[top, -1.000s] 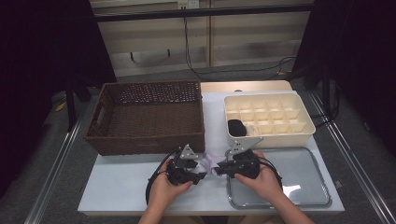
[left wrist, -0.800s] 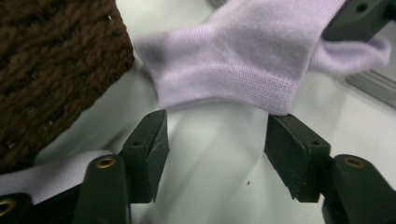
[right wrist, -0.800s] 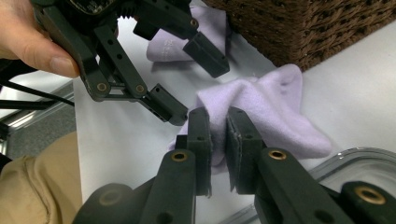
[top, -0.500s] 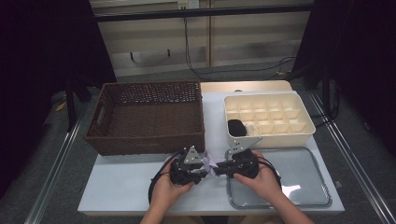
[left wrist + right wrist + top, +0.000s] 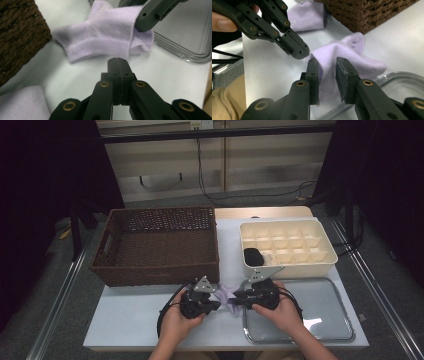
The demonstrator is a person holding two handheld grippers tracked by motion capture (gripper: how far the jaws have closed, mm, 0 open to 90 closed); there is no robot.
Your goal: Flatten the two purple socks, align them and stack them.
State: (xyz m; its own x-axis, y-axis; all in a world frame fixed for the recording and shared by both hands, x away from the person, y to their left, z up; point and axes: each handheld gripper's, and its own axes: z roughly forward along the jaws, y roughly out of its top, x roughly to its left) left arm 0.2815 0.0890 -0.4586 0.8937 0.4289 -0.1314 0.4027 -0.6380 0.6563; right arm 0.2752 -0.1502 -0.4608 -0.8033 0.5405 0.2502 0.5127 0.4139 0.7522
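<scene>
While I held both grippers low over the near edge of the white table (image 5: 130, 320), my left gripper (image 5: 117, 60) had just clamped its jaws flat against each other with nothing between them, its tip stopping just short of the lilac sock (image 5: 105, 37) that lay crumpled on the tabletop. My right gripper (image 5: 327, 65) had its jaws a little apart and had been easing them wider; the sock's cloth sat in the gap, lying against the left pad, and the right pad stood clear of it, so that gripper had no grip. The sock rested between my two hands in the high view, just in front of the brown wicker basket (image 5: 160, 245), with one end touching the rim of the metal tray (image 5: 325, 320) on my right. A second lilac sock (image 5: 308, 16) lay flat nearby, close against the basket's front wall. Beyond the tray stood the cream divided box (image 5: 320, 262), with a dark item (image 5: 252, 256) in one of its near left compartments.
</scene>
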